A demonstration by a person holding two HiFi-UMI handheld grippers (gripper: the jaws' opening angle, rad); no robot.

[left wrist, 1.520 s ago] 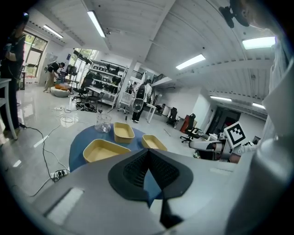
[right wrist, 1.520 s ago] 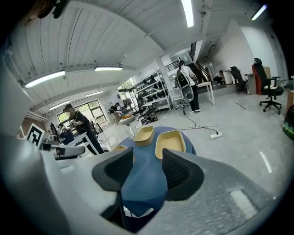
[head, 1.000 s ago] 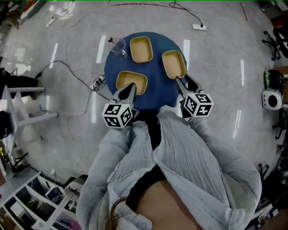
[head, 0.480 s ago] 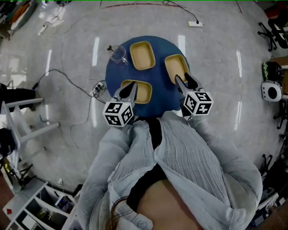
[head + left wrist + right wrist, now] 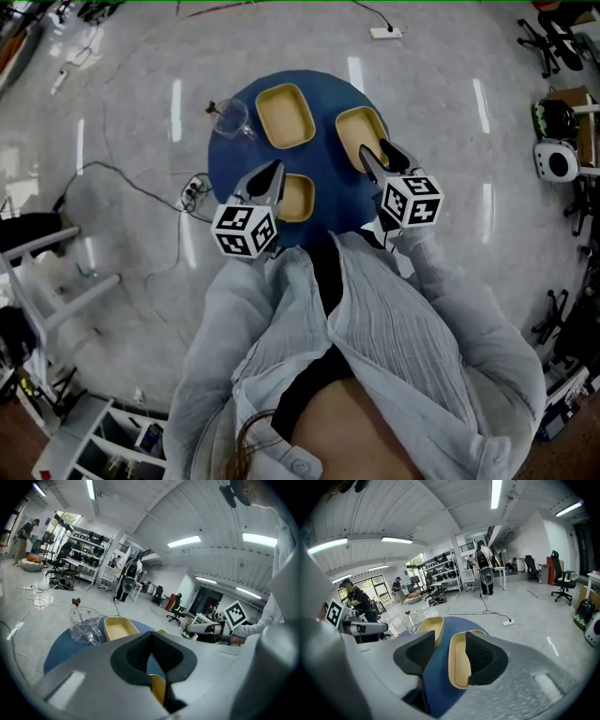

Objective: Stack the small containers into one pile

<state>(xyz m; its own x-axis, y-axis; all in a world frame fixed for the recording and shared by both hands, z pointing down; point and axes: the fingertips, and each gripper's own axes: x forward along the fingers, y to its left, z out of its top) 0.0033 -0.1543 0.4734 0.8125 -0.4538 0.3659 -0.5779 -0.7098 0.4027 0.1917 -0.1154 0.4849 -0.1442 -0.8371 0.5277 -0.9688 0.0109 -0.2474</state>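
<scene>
the left gripper covers the left half of the near container; its own view shows only a yellow sliver of it. the right gripper hides the near end of the right container. sleeves cover the near edge of the table.

Round blue table bears 3 yellow containers and clear jug.
</scene>
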